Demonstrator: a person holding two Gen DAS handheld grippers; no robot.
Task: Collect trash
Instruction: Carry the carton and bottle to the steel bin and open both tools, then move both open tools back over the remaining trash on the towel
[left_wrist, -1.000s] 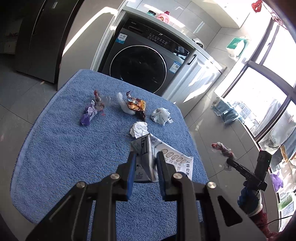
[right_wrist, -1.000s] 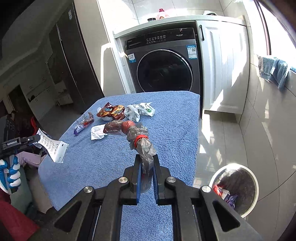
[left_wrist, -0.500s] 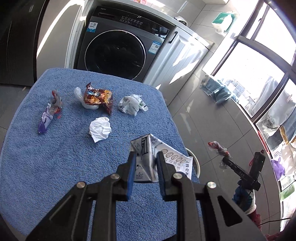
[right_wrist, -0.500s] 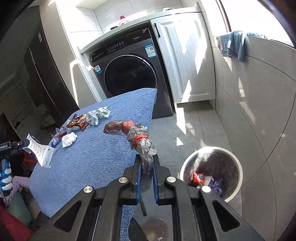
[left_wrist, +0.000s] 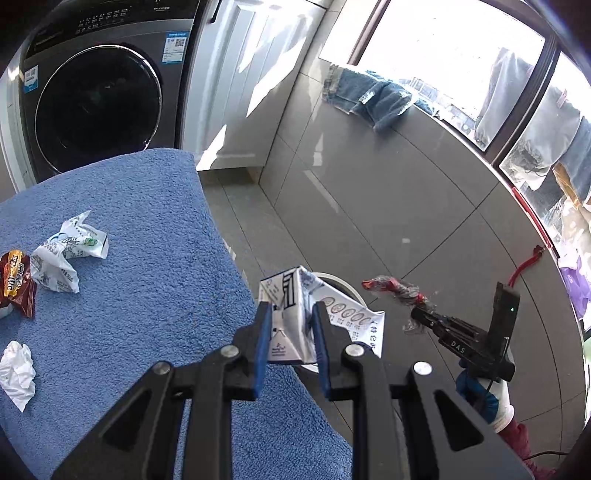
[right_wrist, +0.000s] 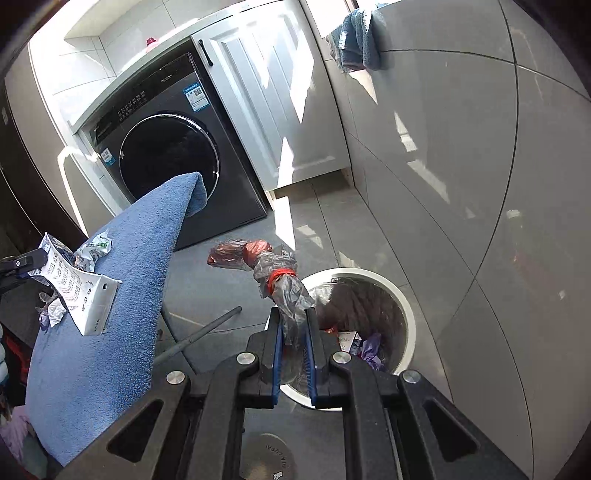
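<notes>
Two loads in hand; right gripper (right_wrist: 293, 332) pinching crumpled clear plastic wrapper w/ red band (right_wrist: 284, 291), jaws pressed close on its tail; left gripper (left_wrist: 290, 332) clamped on flattened white printed carton (left_wrist: 288, 314). White round bin w/ dark liner (right_wrist: 400, 306) sits just ahead of and below right fingertips, some trash already inside; in left view its rim peeks out behind carton, past edge of blue towel-covered table (left_wrist: 147, 221). Step, as judged: drop-off. Advice: centre each load over bin mouth before letting go; wrapper's far end overhangs rim toward table, so shift further over or tip downward; film may cling to pads, spread jaws fully; carton: release edge-down.
</notes>
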